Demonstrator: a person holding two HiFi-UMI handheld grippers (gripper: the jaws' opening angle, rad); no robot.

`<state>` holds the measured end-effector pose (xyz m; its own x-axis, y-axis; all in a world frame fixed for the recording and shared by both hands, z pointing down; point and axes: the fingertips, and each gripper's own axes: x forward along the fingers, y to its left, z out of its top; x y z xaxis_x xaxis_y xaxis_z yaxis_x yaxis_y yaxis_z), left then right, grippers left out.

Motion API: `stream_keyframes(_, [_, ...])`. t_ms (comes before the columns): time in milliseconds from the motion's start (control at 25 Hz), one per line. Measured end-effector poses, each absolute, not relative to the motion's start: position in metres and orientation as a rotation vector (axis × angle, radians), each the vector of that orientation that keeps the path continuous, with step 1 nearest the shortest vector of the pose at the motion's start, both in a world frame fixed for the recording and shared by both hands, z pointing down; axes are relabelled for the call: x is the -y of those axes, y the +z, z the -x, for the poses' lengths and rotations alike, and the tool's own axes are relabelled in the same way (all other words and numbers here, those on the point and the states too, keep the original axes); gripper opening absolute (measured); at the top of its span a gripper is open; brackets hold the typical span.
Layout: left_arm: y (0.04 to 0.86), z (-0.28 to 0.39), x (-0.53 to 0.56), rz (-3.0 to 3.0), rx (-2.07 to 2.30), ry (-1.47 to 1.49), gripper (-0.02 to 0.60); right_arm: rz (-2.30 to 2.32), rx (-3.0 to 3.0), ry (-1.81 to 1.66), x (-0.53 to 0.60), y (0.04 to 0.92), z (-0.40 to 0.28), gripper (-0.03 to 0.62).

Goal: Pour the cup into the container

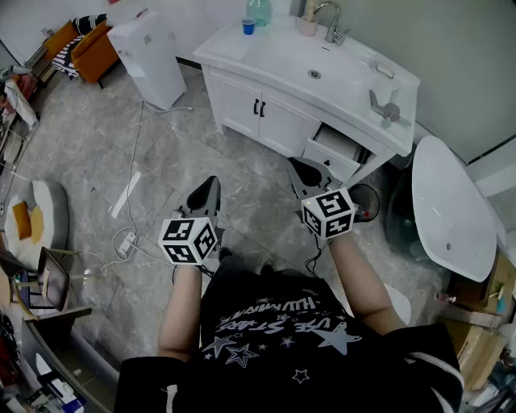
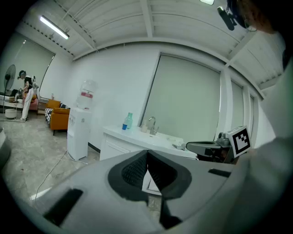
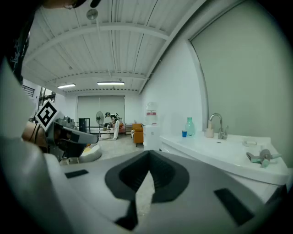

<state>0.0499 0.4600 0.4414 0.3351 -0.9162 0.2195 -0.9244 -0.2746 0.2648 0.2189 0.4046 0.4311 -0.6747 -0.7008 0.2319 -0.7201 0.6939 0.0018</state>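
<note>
The left gripper [image 1: 206, 192] and the right gripper [image 1: 307, 175] are closed and empty, well short of the white vanity desk [image 1: 235, 50]. The small blue plastic cup [image 1: 248, 26] stands at the desk's back-left corner, straight ahead, and neither gripper looks clearly nearer.

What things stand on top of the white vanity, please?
A small blue cup, a green bottle, a beige cup beside the faucet, and a grey tool. Anything behind the bottle is hidden.
</note>
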Motion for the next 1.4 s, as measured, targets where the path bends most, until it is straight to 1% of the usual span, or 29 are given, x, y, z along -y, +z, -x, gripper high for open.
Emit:
stream_keyframes(480, [0.445, -0.048, -0.46, -2.252, 1.63, 0.051, 0.011, -1.123, 2.693, 0.129, -0.402, 0.432, -0.212, 0.005])
stream_keyframes(760, [0.455, -0.031, -0.463, -2.221, 1.632, 0.068, 0.011, -1.129, 2.716, 0.177, -0.398, 0.439, -0.198, 0.006])
stream_keyframes(1040, [0.46, 0.012, -0.434, -2.217, 1.597, 0.051, 0.011, -1.176, 2.693, 0.22, -0.369, 0.446, -0.159, 0.006])
stream_keyframes(1400, [0.448, 0.078, -0.385, -2.296, 1.505, 0.051, 0.011, -1.336, 2.644, 0.177, -0.325, 0.42, -0.102, 0.006])
